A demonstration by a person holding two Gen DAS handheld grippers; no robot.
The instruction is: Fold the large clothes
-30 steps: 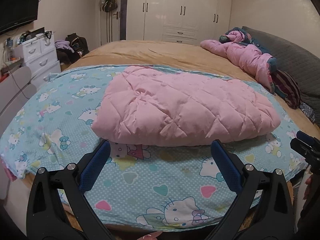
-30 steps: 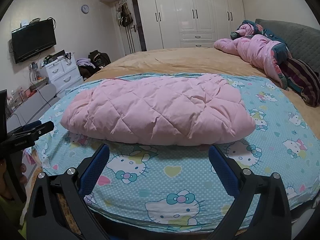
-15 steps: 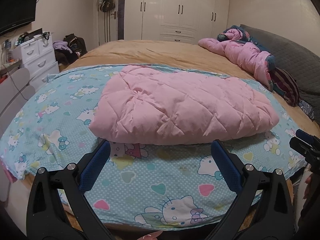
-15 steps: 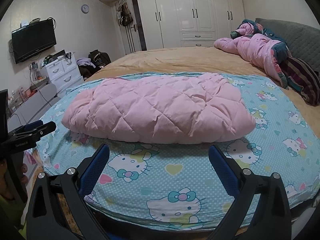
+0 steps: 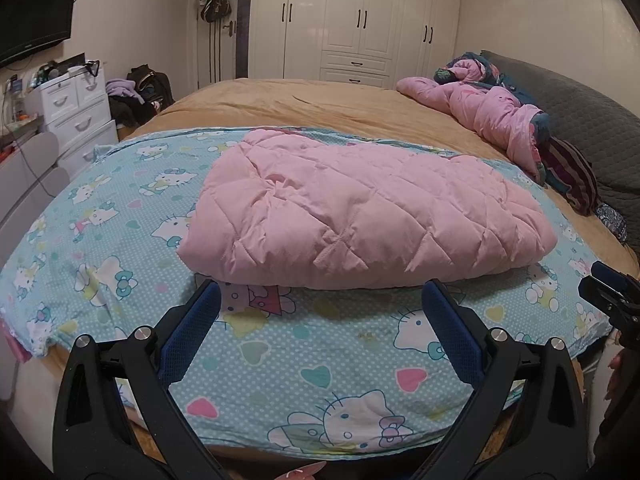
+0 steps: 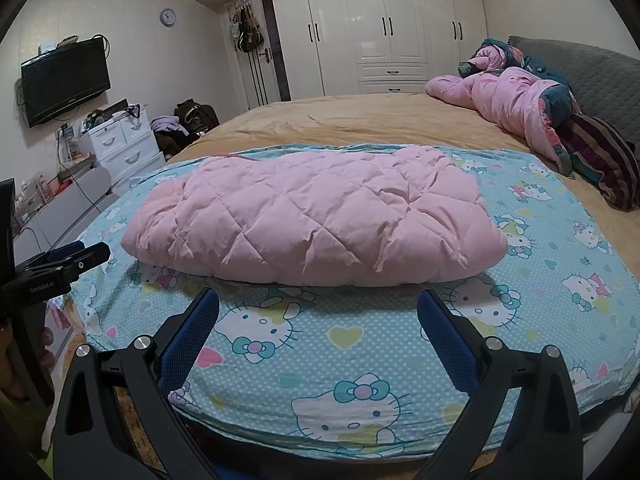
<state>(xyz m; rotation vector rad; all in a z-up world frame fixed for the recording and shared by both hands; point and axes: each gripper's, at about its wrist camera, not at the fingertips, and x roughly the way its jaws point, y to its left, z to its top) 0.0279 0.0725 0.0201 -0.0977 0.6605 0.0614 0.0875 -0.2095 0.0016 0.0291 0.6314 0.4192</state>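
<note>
While you held both tools back at lower edge of frame, pink quilted garment (image 5: 360, 212) lay folded at frame centre on cartoon-print sheet (image 5: 280, 360), touching neither tool. Left gripper (image 5: 320, 316): jaws spread wide, empty. Right gripper (image 6: 318, 316): same, spread, empty. Risks, as judged: puffy filling could spring fold apart; pinching top layer only would drag it off lower layers; catching sheet with padded fingers (image 6: 192, 332) would pull everything askew.
</note>
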